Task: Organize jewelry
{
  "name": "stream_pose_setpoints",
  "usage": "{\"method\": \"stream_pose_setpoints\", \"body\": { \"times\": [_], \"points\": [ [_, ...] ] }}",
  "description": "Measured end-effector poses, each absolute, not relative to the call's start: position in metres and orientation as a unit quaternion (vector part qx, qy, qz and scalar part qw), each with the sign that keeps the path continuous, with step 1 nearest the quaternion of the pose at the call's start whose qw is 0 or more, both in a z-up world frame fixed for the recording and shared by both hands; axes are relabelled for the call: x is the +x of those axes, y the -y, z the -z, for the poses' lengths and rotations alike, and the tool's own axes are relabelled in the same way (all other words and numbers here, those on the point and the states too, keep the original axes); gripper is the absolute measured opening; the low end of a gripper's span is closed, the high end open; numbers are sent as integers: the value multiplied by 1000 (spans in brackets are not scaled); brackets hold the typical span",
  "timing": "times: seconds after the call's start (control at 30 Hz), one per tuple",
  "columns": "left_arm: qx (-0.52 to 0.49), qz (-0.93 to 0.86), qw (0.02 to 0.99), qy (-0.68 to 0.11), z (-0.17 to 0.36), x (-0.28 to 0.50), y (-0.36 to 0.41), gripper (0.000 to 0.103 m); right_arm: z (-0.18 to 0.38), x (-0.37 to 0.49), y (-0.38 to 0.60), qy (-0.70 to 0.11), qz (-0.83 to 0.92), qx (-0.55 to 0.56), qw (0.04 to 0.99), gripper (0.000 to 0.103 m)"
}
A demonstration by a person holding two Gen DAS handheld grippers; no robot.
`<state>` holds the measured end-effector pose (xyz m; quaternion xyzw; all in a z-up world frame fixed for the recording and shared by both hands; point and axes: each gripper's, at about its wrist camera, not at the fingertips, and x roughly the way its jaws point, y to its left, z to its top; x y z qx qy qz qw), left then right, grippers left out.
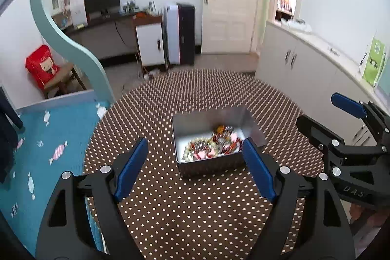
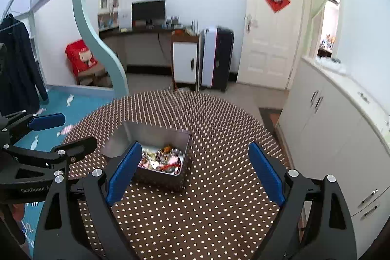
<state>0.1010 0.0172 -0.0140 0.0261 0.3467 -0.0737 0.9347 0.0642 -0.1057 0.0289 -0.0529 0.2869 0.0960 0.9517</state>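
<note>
An open silver tin point(image 1: 209, 166) point(image 2: 160, 178) sits on a round table covered in a brown polka-dot cloth point(image 1: 195, 216) point(image 2: 219, 216). A mixed pile of jewelry point(image 1: 212, 145) point(image 2: 163, 158), beads and red and pink pieces, fills the tin. Its lid point(image 1: 252, 124) point(image 2: 121, 138) stands up along one side. My left gripper point(image 1: 195, 141) point(image 2: 79, 130) hovers on the near side of the tin, open and empty. My right gripper point(image 2: 195, 145) point(image 1: 316, 109) hangs beside it, likewise open with nothing between its blue pads.
A blue candy-print surface point(image 1: 48, 150) and a teal curved frame point(image 1: 73, 52) lie left of the table. White cabinets point(image 2: 329, 126) run along the right. A suitcase point(image 2: 217, 57) and a desk stand at the far wall.
</note>
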Motion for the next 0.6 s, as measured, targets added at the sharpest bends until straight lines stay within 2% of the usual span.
{"method": "stream_pose_setpoints", "body": {
  "times": [0.1,0.4,0.6],
  "points": [
    [32,60,949,-308,-8,78,-15,86,-47,44,108,-258,-88,-53,961,87],
    [40,28,974,-223,-60,27,-11,89,-95,-3,110,-166,-63,-50,983,96],
    [45,5,984,-174,-85,2,-8,90,-114,-21,114,-121,-51,-39,991,96]
  ]
}}
